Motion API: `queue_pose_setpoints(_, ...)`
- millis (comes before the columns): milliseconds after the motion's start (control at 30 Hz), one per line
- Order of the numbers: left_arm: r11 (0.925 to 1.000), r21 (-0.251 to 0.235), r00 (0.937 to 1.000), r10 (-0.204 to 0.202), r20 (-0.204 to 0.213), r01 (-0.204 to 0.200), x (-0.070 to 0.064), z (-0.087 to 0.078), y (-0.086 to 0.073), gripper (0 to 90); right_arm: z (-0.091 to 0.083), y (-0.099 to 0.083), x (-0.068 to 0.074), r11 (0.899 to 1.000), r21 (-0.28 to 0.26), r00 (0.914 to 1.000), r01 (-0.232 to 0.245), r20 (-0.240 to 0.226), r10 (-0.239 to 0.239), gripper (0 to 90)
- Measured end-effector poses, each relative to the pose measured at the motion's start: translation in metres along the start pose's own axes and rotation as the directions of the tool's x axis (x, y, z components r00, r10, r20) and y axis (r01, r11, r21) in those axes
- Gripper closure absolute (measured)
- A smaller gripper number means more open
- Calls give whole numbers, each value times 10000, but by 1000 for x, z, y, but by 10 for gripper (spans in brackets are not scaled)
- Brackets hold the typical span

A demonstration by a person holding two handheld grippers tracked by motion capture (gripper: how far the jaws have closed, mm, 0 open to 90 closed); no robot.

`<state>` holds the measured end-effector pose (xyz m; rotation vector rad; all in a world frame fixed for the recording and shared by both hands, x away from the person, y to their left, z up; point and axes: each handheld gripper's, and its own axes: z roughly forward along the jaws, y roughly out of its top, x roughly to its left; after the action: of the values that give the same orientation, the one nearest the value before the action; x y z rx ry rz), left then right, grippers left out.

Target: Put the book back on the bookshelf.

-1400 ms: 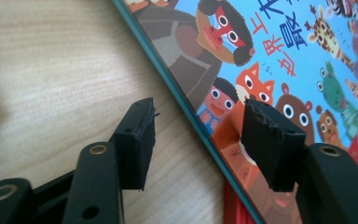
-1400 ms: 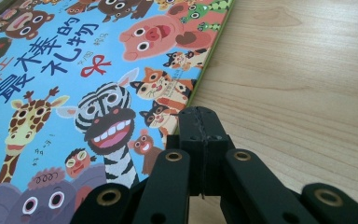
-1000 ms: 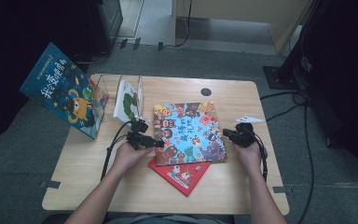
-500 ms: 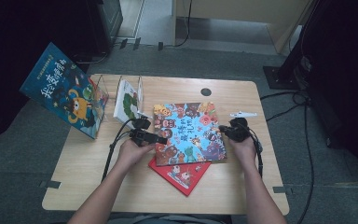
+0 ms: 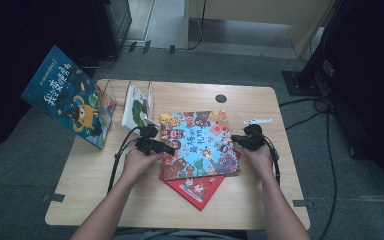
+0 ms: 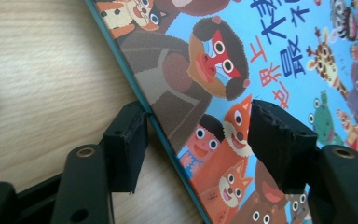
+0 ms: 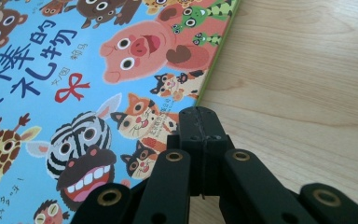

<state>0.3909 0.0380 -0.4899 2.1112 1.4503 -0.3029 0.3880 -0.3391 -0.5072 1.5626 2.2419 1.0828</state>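
The right claw (image 7: 200,140) has slid inward, pressed closed at the glossy animal book's (image 5: 197,142) edge; the left claw (image 6: 193,140) gapes astride its opposite edge.

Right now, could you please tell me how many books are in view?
4: the animal-cover book between both grippers, a red book beneath it, a white book upright in the rack, a blue book leaning at the table's left edge.

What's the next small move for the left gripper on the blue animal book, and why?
Probably close the left gripper on the blue animal book. Its jaws stand open astride the book's edge, one over the cover, one on the table side, gripping nothing yet. The right gripper is shut, tips at the opposite edge, seemingly steadying it. The book rests on a red book, so its edge looks graspable.
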Motion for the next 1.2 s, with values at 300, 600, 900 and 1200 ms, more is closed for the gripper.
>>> queue_pose_setpoints(300, 9989, -423, 9992, -197, 346, 212, -4, -19, -2, 474, 1, -1, 2, 9999, 110, 9999, 68, -85, -67, 900)
queue_pose_setpoints(600, 9995, -183, 9945, -233, 1021, 253, -14, -30, 3, 483, 0, -3, 2, 9998, 191, 9998, 116, -140, -113, 900)
queue_pose_setpoints(900, 9998, -205, 9945, 75, 1045, -54, -35, -47, 20, 499, -2, -6, 0, 9994, 112, 9987, -340, -369, 344, 900)
queue_pose_setpoints(1200, 9993, -137, 9951, 350, 929, -339, -47, -66, 31, 523, -1, -8, -1, 9972, 156, 9927, -725, -950, 737, 900)
